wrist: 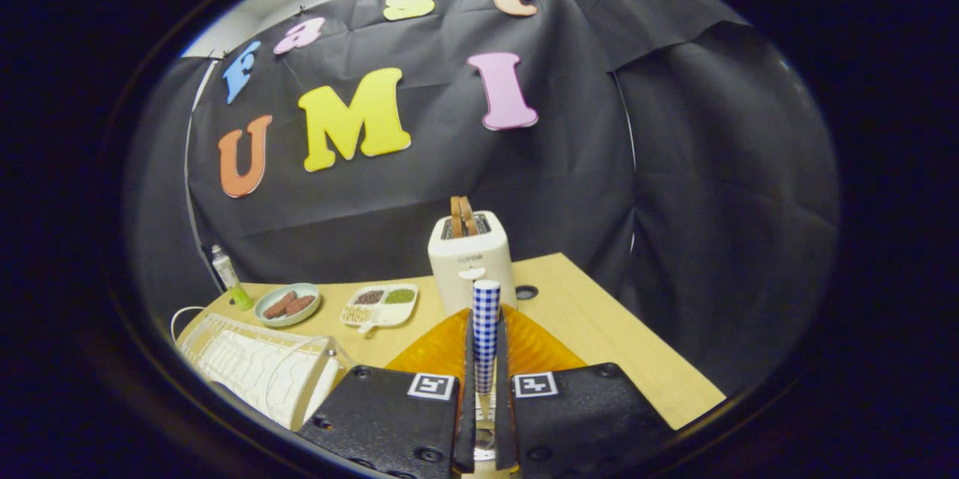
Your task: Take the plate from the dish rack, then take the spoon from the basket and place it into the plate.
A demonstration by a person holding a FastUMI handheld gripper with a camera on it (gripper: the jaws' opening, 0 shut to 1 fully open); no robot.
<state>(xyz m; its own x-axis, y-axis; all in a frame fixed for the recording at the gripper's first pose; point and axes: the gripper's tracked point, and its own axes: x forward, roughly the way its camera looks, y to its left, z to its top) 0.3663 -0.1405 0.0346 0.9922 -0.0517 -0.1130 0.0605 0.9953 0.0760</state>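
Observation:
My gripper (485, 370) is shut on a spoon (485, 321) with a blue-and-white checked handle. The handle stands upright between the fingers, and its metal end shows low down between them. An orange ribbed plate (539, 348) lies flat on the wooden table (614, 344) directly under and just ahead of the fingers, so the spoon hangs over it. The white wire dish rack (255, 366) stands to the left of the fingers, with no plate in it.
A white toaster (470, 261) holding bread slices stands just beyond the orange plate. Left of it are a white divided tray of grains (380, 305), a pale green dish with brown pieces (288, 304) and a small bottle (228, 276). The table's right edge runs close by.

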